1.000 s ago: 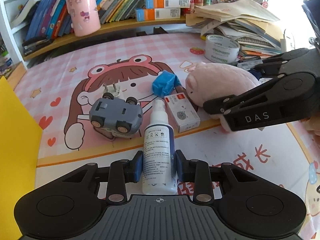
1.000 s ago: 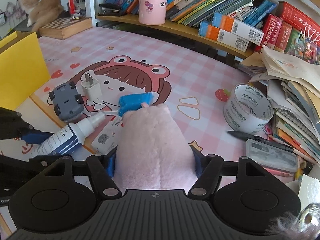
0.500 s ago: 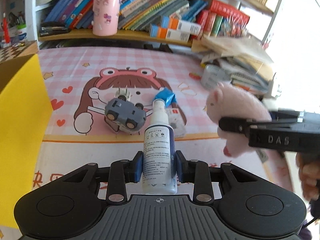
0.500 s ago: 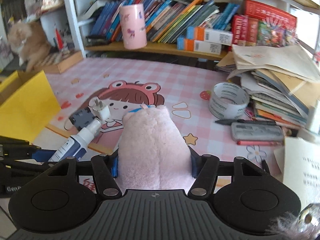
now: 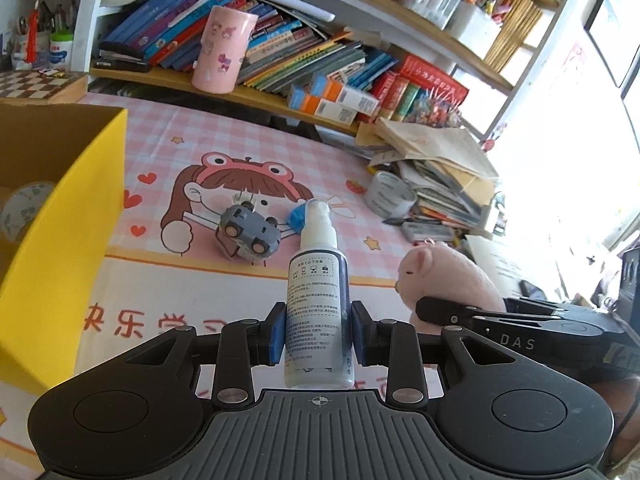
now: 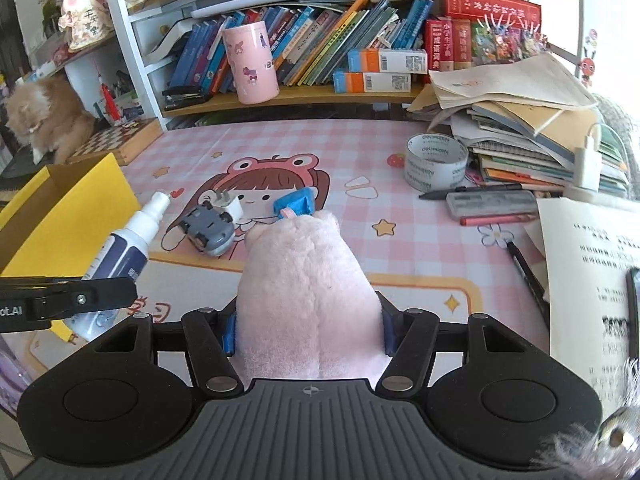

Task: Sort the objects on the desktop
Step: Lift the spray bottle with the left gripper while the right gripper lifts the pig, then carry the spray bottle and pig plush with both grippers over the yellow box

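Bright daylight pours in from the window (image 5: pixel 592 184) on the right of the left wrist view, blown out to white glare there. The worktop (image 6: pixel 280 152) is evenly lit with soft shadows. Both views are sharp, with shelves (image 6: pixel 280 98) bowing and dark vignetting at the corners.

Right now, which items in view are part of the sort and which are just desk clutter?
In play:
- spray bottle, in left gripper
- pink pig plush, in right gripper
- yellow box
- gray toy car
- white plug
- blue packet

Probably clutter:
- tape roll
- pink cup
- paper pile
- shelf books
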The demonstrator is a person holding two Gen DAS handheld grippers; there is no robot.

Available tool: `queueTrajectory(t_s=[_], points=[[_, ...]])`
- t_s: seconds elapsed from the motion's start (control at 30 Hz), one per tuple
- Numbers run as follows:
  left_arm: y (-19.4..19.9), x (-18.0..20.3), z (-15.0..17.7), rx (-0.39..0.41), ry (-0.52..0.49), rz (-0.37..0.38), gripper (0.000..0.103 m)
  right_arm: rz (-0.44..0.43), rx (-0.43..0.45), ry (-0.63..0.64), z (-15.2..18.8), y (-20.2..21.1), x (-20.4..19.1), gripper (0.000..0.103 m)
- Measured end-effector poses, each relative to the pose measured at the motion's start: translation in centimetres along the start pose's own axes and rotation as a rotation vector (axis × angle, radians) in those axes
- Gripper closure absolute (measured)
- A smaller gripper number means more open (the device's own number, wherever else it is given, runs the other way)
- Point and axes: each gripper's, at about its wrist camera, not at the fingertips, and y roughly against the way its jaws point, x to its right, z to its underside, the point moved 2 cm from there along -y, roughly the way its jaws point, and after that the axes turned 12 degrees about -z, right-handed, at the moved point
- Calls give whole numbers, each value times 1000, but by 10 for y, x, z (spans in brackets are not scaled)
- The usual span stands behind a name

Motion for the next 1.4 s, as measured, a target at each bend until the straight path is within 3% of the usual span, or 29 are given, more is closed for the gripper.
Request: queueTrajectory(t_s=[0.77, 1.4], points=[[71, -61, 31, 29, 38, 112, 72, 14, -8, -38, 43, 15, -87, 45], [122, -118, 90, -54, -1, 127, 72, 5, -35, -49, 104, 29, -179, 45]])
